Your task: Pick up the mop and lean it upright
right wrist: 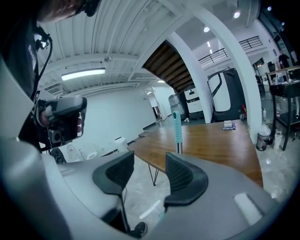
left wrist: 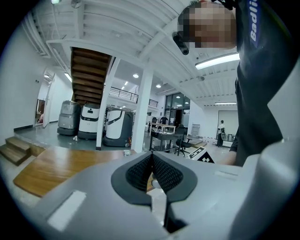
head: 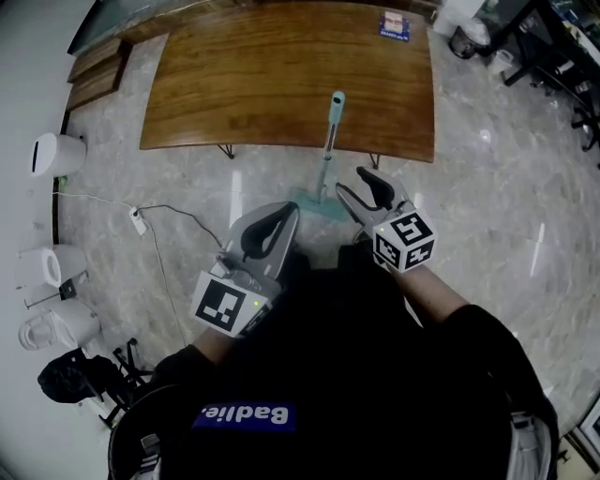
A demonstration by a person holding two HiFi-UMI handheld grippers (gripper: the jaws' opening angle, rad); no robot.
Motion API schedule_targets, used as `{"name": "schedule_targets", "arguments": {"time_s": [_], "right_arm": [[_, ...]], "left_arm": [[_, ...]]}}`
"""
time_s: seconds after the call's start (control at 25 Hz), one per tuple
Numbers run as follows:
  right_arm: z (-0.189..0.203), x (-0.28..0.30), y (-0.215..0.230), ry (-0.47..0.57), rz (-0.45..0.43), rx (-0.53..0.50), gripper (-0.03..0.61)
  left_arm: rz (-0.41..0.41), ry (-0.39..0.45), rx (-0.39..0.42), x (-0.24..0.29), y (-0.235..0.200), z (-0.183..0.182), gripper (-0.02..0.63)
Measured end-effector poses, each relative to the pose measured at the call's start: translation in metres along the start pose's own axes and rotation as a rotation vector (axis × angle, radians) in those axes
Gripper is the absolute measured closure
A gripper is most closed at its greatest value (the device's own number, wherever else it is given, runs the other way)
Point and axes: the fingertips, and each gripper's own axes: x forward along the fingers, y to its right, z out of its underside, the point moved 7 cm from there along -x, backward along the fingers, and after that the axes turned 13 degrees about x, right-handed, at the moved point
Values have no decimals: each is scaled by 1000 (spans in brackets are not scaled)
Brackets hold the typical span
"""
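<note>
The mop [head: 328,150] stands upright on the floor, its teal-capped handle leaning on the near edge of the wooden table [head: 244,84] and its teal head [head: 314,202] on the tiles. In the right gripper view the teal grip [right wrist: 176,124] rises beyond the jaws, apart from them. My right gripper [head: 352,183] hangs just right of the mop's lower shaft, open, with nothing between its pads [right wrist: 150,158]. My left gripper [head: 286,214] is left of the mop head, jaws shut and empty [left wrist: 151,157].
A blue booklet [head: 395,25] lies at the table's far right corner. White bins and appliances [head: 56,155] line the left wall, with a cable and power strip [head: 139,220] on the floor. Wooden steps [head: 94,75] sit at far left, office chairs [head: 562,56] at top right.
</note>
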Motion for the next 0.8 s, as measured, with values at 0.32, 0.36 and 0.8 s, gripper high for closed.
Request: {"name": "schedule_targets", "arguments": {"time_s": [0.32,0.36,0.8], "right_arm": [[13,-45,-24,47,-10,-32,575],[15,-46,-30,52,3,-34,575],[62,-56,-158,170,212,-52,577]], "left_arm": [[-7,-8,-6,-20,18,9,594],[0,13,-3,-25,16,9,594],[160,100,3,-137,-5,32,594]]}}
